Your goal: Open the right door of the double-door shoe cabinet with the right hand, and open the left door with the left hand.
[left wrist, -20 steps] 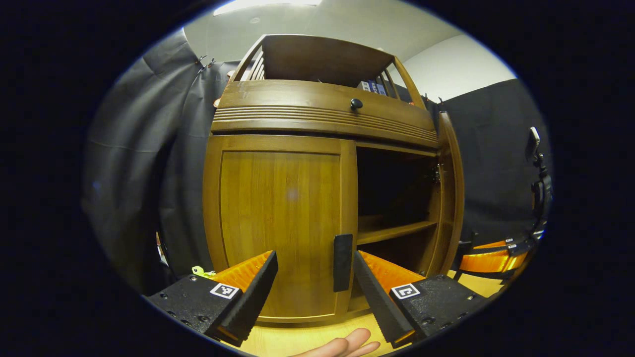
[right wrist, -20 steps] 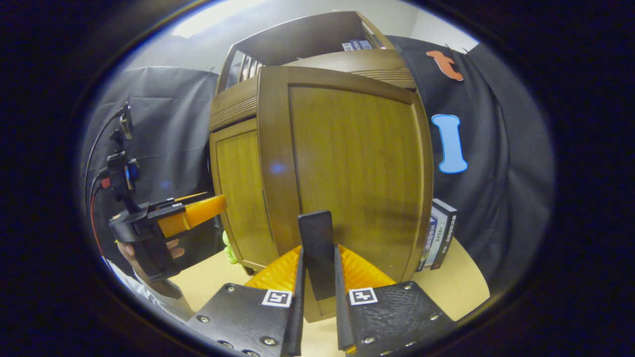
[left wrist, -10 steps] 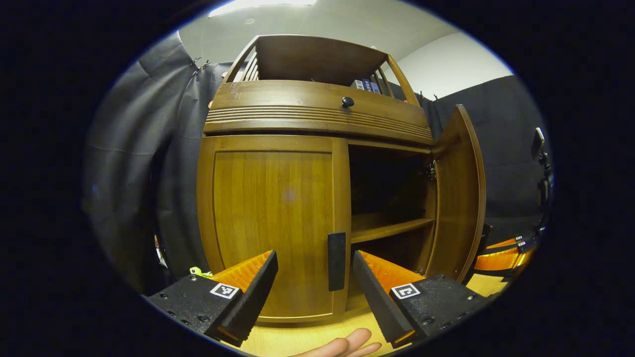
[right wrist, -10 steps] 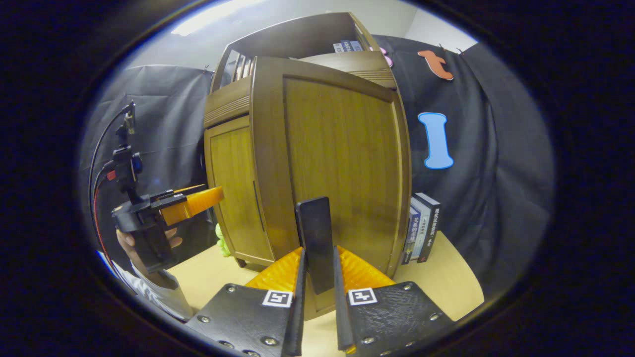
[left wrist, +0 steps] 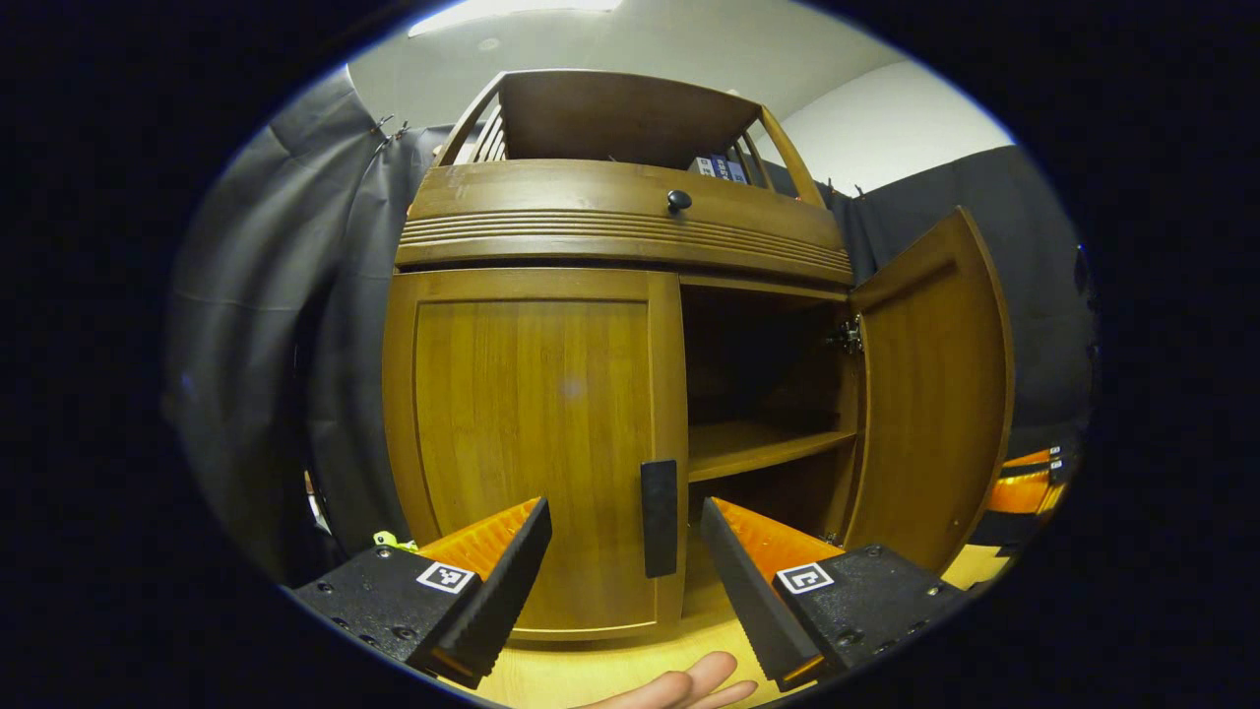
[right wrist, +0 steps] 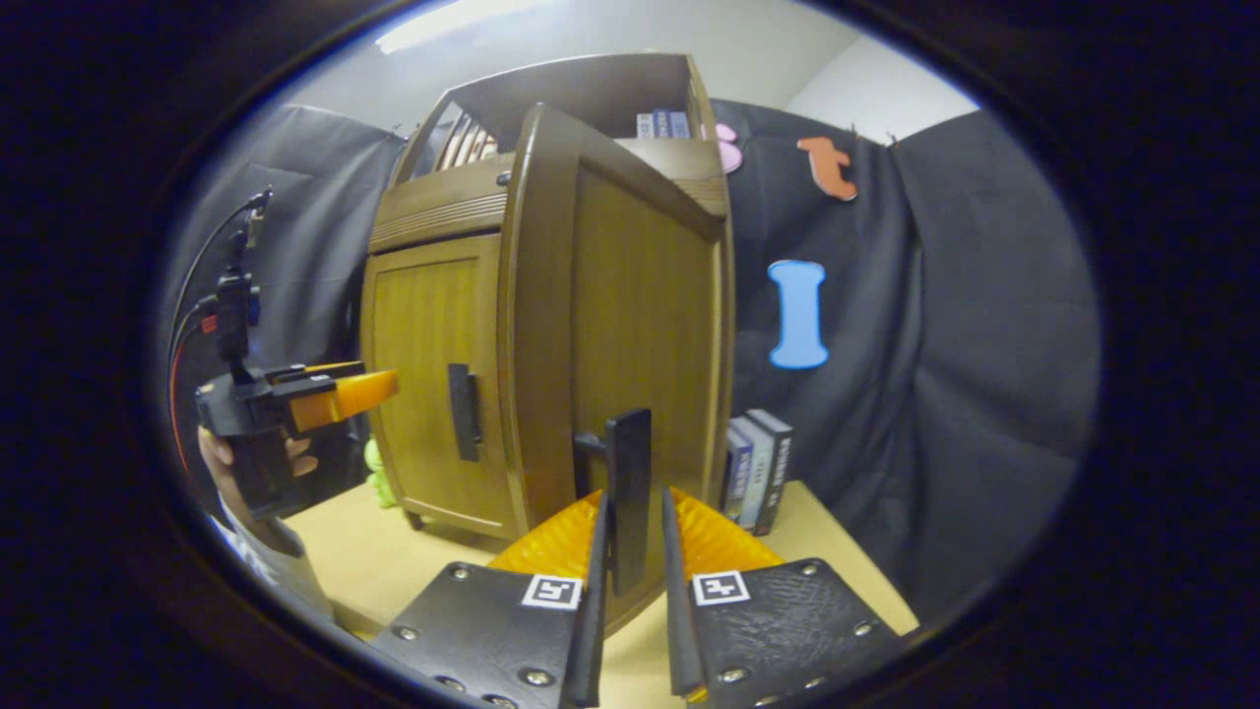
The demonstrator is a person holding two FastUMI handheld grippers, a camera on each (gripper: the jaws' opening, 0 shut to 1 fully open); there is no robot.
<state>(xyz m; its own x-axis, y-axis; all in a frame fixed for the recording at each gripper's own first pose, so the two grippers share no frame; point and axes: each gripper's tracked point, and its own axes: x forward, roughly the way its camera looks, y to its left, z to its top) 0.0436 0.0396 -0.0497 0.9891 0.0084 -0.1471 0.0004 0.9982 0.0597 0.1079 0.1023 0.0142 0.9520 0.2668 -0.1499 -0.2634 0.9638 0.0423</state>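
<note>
Fingers of the right gripper (right wrist: 630, 611) stand close together with the flat black bar handle (right wrist: 628, 497) of the brown wooden right door (right wrist: 630, 325) between them; whether both press on the bar cannot be told. That door is swung wide out from the brown wooden double-door shoe cabinet (left wrist: 620, 226), and in the left gripper view it stands open at the cabinet's right side (left wrist: 930, 394), baring a dark interior with one wooden shelf (left wrist: 763, 445). The left gripper (left wrist: 625, 581) has its jaws spread wide and hangs just in front of the closed left door (left wrist: 532, 433), with that door's black bar handle (left wrist: 659, 517) between the fingers but apart from both. Seen from the right gripper view, the left gripper (right wrist: 345, 394) is held in a hand (right wrist: 226, 463) well short of the left door's handle (right wrist: 462, 411). Books (right wrist: 756, 471) stand upright on the light wooden tabletop (right wrist: 364, 561) beside the cabinet, near the table's back edge against the black cloth. Fingertips (left wrist: 689, 686) of a hand show at the bottom of the left gripper view.
</note>
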